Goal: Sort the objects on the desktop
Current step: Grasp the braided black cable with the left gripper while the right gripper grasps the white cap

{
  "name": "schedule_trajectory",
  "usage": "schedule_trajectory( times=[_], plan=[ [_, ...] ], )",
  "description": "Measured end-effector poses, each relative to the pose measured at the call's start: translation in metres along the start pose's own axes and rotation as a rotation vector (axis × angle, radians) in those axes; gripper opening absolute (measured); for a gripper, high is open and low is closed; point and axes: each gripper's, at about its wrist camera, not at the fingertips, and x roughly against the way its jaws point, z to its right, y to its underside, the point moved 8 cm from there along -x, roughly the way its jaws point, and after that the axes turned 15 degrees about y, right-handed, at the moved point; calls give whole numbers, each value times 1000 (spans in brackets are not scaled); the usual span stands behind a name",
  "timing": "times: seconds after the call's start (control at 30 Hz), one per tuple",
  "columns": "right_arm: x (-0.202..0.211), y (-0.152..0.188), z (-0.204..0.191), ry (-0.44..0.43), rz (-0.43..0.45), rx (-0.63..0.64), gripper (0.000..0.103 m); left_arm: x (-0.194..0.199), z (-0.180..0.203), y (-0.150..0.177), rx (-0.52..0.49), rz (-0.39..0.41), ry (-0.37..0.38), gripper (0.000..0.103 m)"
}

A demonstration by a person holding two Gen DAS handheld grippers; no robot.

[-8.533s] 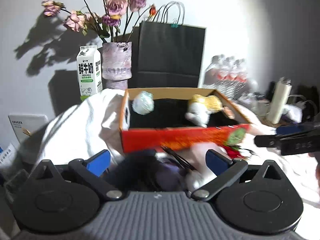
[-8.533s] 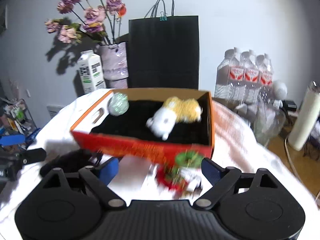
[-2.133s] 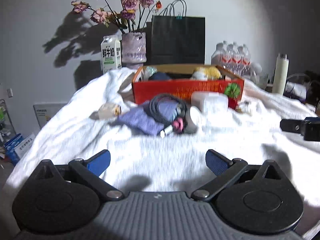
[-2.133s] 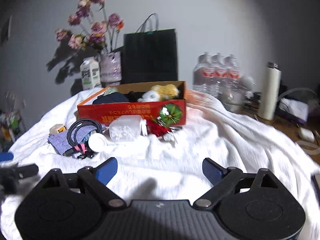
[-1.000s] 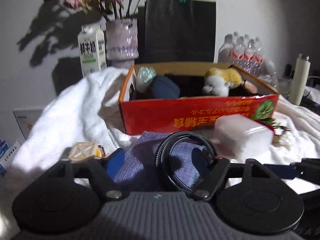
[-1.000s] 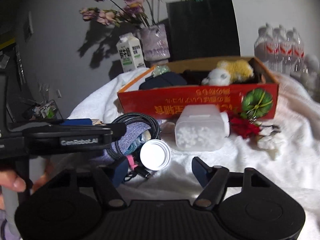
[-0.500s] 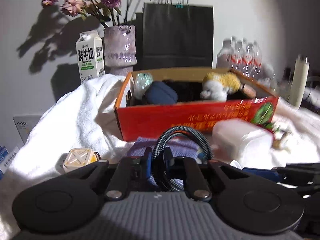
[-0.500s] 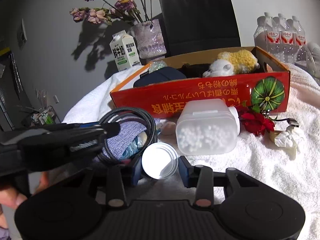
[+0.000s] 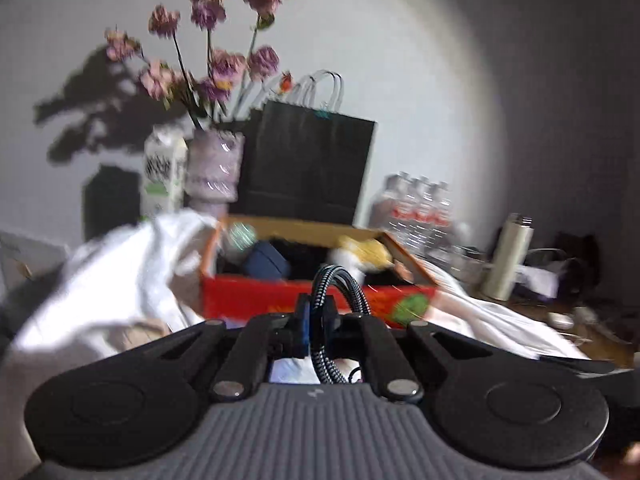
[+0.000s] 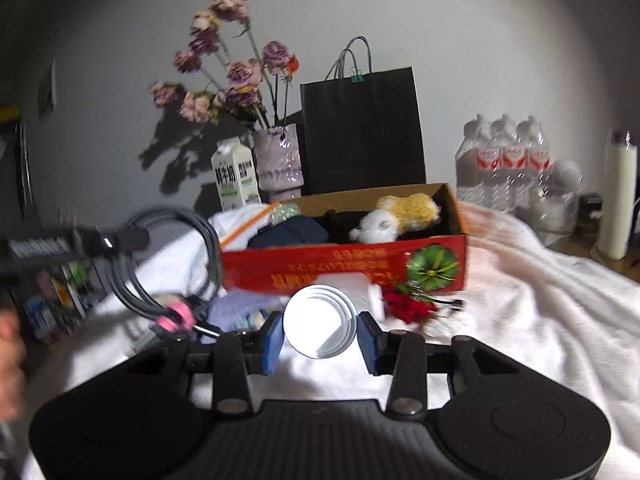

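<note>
Your left gripper [image 9: 316,322] is clamped tight on the coiled braided cable [image 9: 340,280], which arches up out of the blue pads; in the right wrist view the same cable [image 10: 176,264] hangs in loops from that gripper, lifted clear of the white cloth [image 10: 520,280], with a pink tie [image 10: 174,320] bunching its lower end. Your right gripper [image 10: 320,338] is grasping the white round lid [image 10: 320,322] between its blue pads [image 10: 272,340], the lid's open face turned toward the camera. Just behind the lid lies a translucent white container [image 10: 352,284], and beside it, on the right, a red flower ornament [image 10: 412,306]; to the left a purple cloth pouch [image 10: 240,306] lies on the cloth. Behind these, toward the far edge of the cloth-covered table, stands the red cardboard box [image 10: 344,268], open on top, holding a navy pouch [image 10: 288,234], a yellow-and-white plush toy [image 10: 400,214] and a pale green ball [image 10: 284,212]. Beyond the box, against the wall, are a milk carton [image 10: 234,178], a purple vase of dried flowers [image 10: 278,158] and a black paper bag [image 10: 360,128]. Off the right side stand a pack of water bottles [image 10: 504,164] and a tall white flask [image 10: 618,200]. The left wrist view is blurred.
</note>
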Motion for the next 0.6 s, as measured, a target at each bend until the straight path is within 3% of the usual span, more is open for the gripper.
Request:
schedule_trajectory(
  times=[0.23, 0.37, 0.6],
  plan=[
    [36, 31, 14, 39, -40, 115, 38, 22, 15, 67, 215, -125, 100, 6],
    [53, 51, 18, 42, -65, 127, 38, 31, 13, 88, 200, -161, 51, 6],
    [62, 66, 14, 49, -72, 135, 38, 37, 18, 84, 176, -143, 43, 6]
  ],
)
